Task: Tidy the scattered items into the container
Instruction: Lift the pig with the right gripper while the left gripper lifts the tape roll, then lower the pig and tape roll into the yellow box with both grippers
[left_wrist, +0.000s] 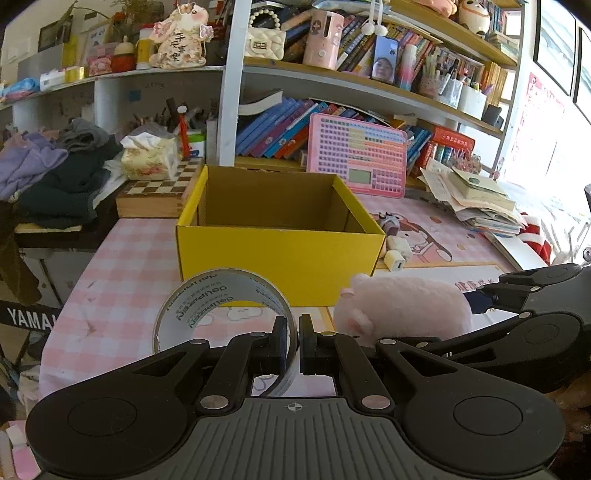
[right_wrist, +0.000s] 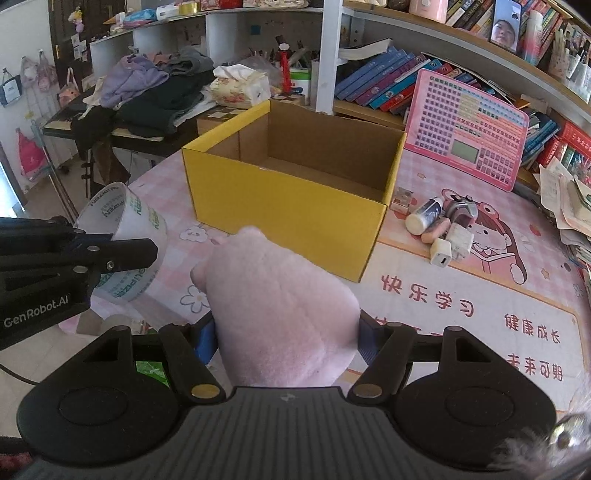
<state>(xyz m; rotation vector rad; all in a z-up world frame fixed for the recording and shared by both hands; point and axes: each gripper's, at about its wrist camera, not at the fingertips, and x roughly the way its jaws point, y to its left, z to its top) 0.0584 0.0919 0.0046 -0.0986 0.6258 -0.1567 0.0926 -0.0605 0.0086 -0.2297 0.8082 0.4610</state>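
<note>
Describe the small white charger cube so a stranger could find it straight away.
Start at the yellow cardboard box on the pink desk mat. Off its right-hand corner lies a small huddle of items; the white charger cube sits at the near edge of that huddle. It alone is a plain white block with a slot in its end face.

Plush toy (right_wrist: 280, 314) hides right fingers' inner pads — yellow box (right_wrist: 291, 199) floor partly hidden.
</note>
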